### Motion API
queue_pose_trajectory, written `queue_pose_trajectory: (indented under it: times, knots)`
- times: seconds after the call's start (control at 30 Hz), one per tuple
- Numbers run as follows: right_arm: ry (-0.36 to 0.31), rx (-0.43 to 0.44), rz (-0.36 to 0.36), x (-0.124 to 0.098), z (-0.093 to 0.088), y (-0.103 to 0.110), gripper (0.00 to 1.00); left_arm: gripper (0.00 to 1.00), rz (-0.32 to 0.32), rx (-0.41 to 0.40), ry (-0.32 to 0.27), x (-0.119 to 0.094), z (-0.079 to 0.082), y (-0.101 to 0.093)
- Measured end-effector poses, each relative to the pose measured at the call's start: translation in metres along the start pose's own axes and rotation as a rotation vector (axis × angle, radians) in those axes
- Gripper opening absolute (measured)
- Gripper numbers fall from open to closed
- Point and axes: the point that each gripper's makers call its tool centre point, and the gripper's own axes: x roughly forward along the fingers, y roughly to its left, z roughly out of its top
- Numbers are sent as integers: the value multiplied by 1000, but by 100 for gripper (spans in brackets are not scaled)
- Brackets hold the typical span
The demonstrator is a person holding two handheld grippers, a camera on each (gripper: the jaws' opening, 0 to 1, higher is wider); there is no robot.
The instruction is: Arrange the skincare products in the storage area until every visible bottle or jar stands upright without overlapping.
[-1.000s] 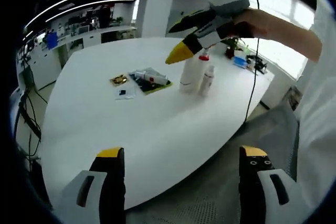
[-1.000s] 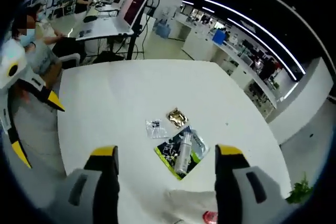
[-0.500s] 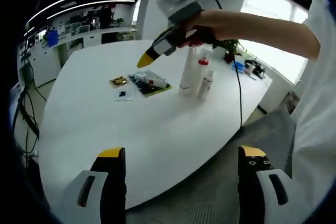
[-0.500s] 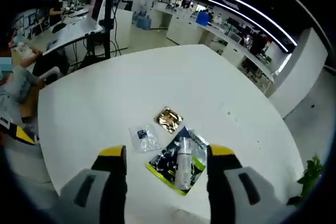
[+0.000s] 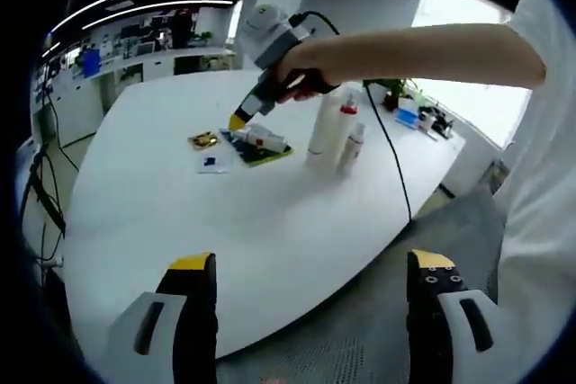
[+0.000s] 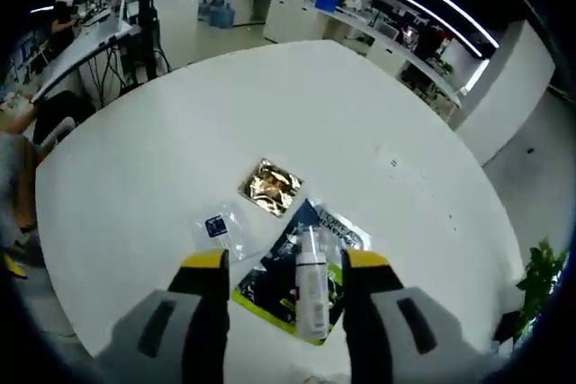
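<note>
The table (image 6: 135, 150) is plain white. On it lie a gold packet (image 6: 270, 184), a clear packet (image 6: 216, 227) with a blue square, and a dark, lime-edged pouch (image 6: 279, 285) under a white tube (image 6: 312, 290). Each tool (image 5: 310, 267) (image 6: 281, 263) is grey, yellow-tipped. One standing white bottle (image 5: 353, 146) has a red cap.

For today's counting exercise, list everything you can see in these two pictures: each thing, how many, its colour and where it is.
Table: one, white, under everything.
Tall bottle: one, white, upright at the table's far side.
Small bottle: one, white with red cap, upright beside the tall bottle.
Lying bottle: one, white, flat on the dark packet.
Dark packet: one, dark blue and green, on the table.
Gold sachet: one, beside the dark packet.
Clear sachet: one, blue label, near the gold sachet.
Right gripper: fingers yellow-tipped, open either side of the lying bottle.
Left gripper: fingers yellow-tipped, open, at the table's near edge.
</note>
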Motion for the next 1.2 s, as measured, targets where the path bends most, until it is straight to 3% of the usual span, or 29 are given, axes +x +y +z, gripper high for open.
queue_pose_trajectory:
  times: [0.2,0.37,0.73,0.93,1.2]
  knots:
    - [101,77,4,19,-25,-7,40,84,-2,0,3,0,-2,1]
    - [122,198,4,26,-33,-12,41,83,1,-6,4,0,-3,3]
    - [149,204,-14,40,-42,-19,39,83,4,-7,13,-1,-5,4]
    - [183,254,20,45,-53,-13,31,82,5,-13,19,-1,-6,4]
    - [192,227,30,46,-52,-9,24,81,16,-11,28,-1,-7,6]
